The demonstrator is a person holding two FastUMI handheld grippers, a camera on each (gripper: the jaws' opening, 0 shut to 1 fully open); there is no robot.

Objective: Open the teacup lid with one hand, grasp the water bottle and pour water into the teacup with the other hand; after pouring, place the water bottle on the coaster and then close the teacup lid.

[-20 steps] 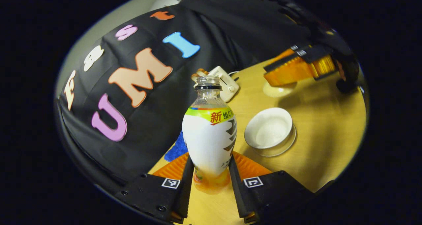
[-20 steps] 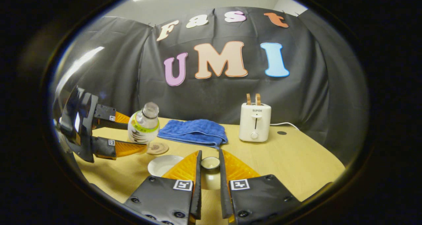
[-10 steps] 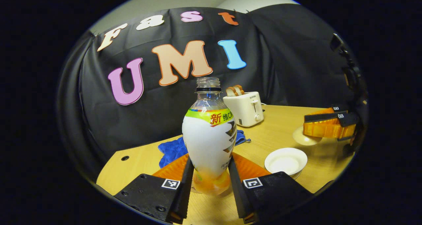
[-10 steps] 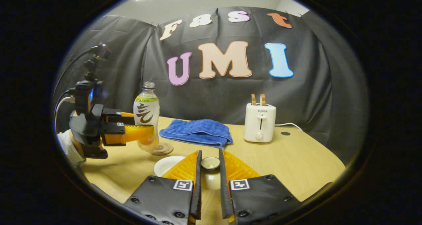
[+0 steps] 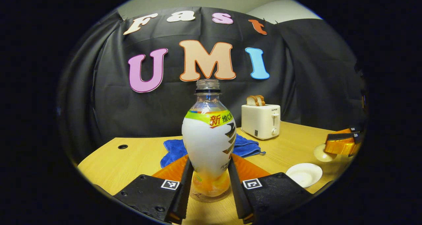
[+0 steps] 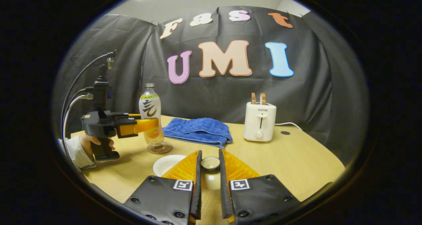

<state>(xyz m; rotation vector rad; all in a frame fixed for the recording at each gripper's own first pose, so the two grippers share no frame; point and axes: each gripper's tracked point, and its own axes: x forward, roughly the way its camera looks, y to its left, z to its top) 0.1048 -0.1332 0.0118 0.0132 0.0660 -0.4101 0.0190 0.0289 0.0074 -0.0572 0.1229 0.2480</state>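
- Table: pale wood, round-edged, carrying all items below.
- Blue towel: folded, toward the far edge.
- Toaster: white, near the far edge, right of the towel.
- Water bottle: uncapped, upright, white label, orange liquid low inside; standing on the coaster toward the left edge.
- Left gripper: fingers pressed on the bottle's lower body from both sides; held by a hand.
- Teacup: white, open, near the front edge.
- Right gripper: fingers pinching the teacup lid by its knob; contact with the table hard to judge.
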